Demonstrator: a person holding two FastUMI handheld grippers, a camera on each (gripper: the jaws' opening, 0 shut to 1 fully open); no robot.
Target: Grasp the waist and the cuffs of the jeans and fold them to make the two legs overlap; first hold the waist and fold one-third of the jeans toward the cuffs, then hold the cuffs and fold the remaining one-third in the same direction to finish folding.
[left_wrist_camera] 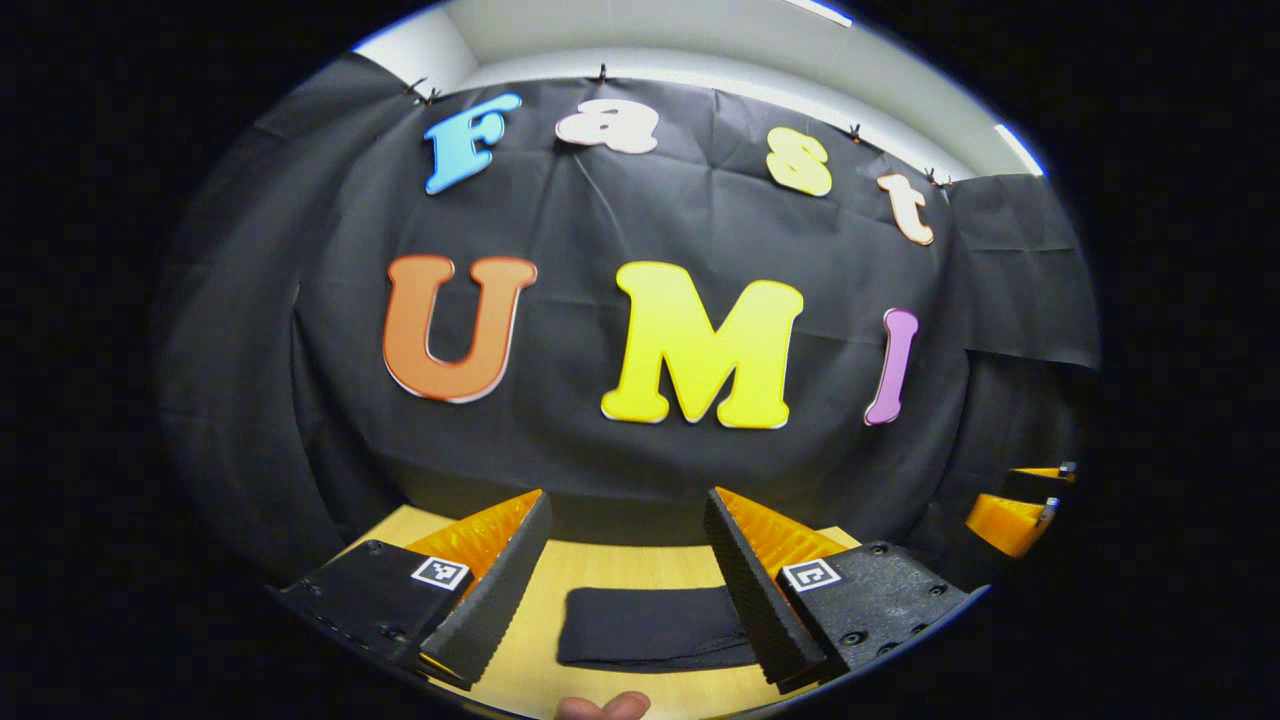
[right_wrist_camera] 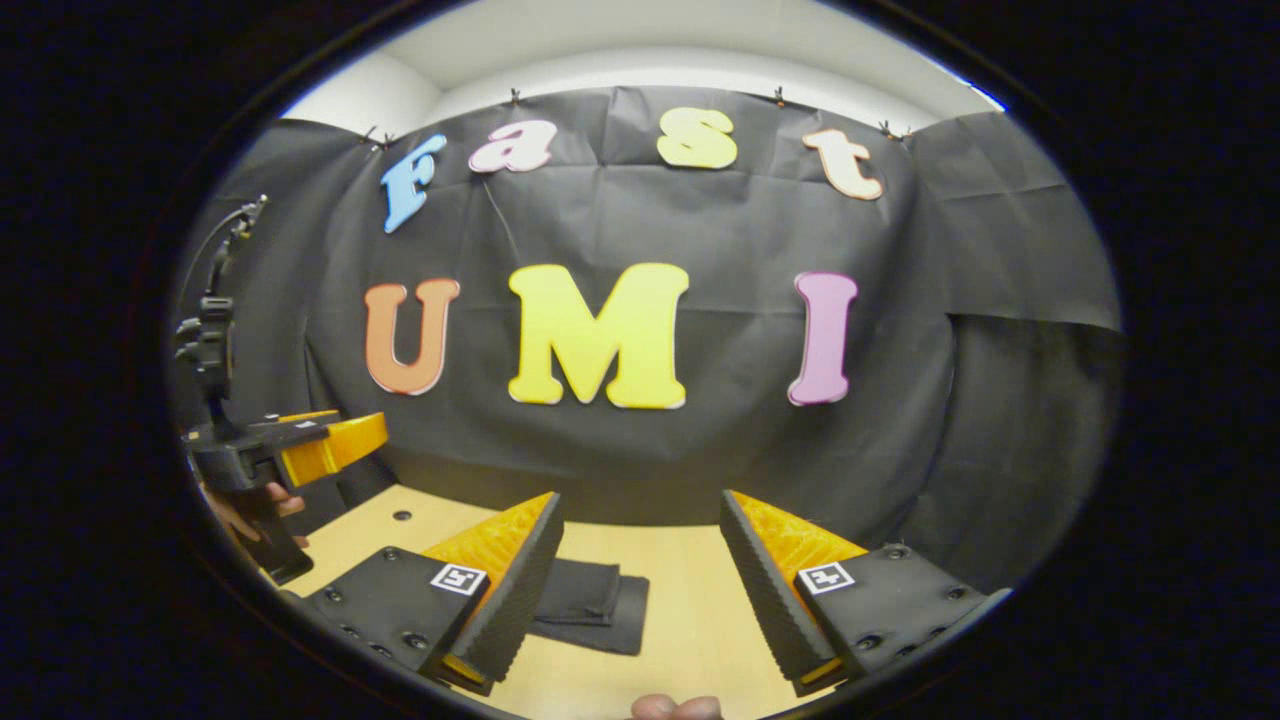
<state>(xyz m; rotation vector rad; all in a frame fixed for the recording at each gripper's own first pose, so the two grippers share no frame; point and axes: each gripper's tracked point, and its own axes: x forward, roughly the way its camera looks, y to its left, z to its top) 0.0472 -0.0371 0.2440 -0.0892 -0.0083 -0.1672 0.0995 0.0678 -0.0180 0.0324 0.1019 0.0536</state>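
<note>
Your left tongs point(left_wrist_camera: 625, 545) hang above the bench point(left_wrist_camera: 640, 565) with their fingers spread wide and nothing between them. Below them, in the left gripper view, the jeans point(left_wrist_camera: 650, 625) lie flat on the pale wood as a dark folded bundle, with the right-hand finger covering one end. A fingertip point(left_wrist_camera: 603, 706) of yours shows at the bottom edge of that view, and your right tongs point(left_wrist_camera: 1020, 505) show at its far right edge, raised off the bench.

Your right tongs point(right_wrist_camera: 640, 550) are likewise spread wide and grip nothing. In the right gripper view the jeans point(right_wrist_camera: 595, 605) lie on the bench point(right_wrist_camera: 690, 600) toward the left, partly behind the left-hand finger; you can see layered edges there, one fold lying on top of another. Your left tongs point(right_wrist_camera: 330, 440) show at the left edge of that view, held up in your hand point(right_wrist_camera: 245, 510) well above the wood, apart from the jeans
</note>
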